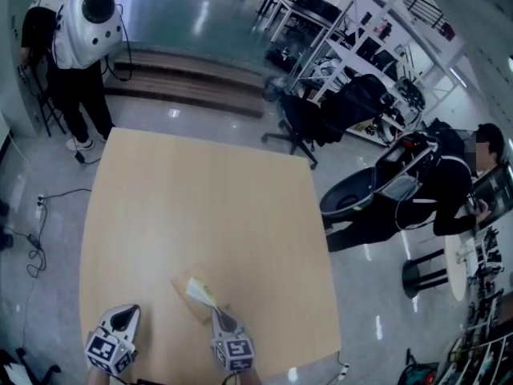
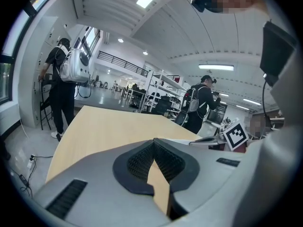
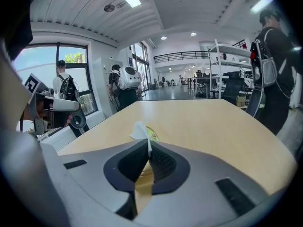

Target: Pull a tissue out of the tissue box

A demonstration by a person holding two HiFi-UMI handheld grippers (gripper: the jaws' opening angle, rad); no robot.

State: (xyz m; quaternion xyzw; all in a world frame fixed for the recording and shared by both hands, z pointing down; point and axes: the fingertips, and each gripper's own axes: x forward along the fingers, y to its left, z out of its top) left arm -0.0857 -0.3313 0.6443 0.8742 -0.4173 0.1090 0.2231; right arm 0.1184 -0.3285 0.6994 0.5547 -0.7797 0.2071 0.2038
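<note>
Glossy grey workshop flooring surrounds a pale wooden desk point(image 1: 200, 207), with low wooden steps point(image 1: 184, 79) beyond its far edge. At far left, a person point(image 1: 76, 46) wearing a white backpack stands by the wall, and cables point(image 1: 36, 239) trail across the floor nearer the camera. At the desk's near edge, the left hand-held gripper point(image 2: 154, 142) is held with its jaws closed tip to tip and nothing between them, bare desktop stretching ahead of it. Just to its right, the tissue box point(image 1: 192, 305) lies flat on the desk close to the near edge, set at an angle to it. A white tissue point(image 3: 139, 130) stands up out of the box's top. The right hand-held gripper point(image 3: 147, 143) points down at the box from the near side, its jaws pinched together on the tissue, whose upper corner rises above the dark ribbed pads. The box's yellow-green top shows just behind the tips. Further right, past the desk's far corner, a black office chair point(image 1: 300, 123) stands before white shelving point(image 1: 353, 46). At far right, a person in dark clothing point(image 1: 449, 187) stands among equipment.
</note>
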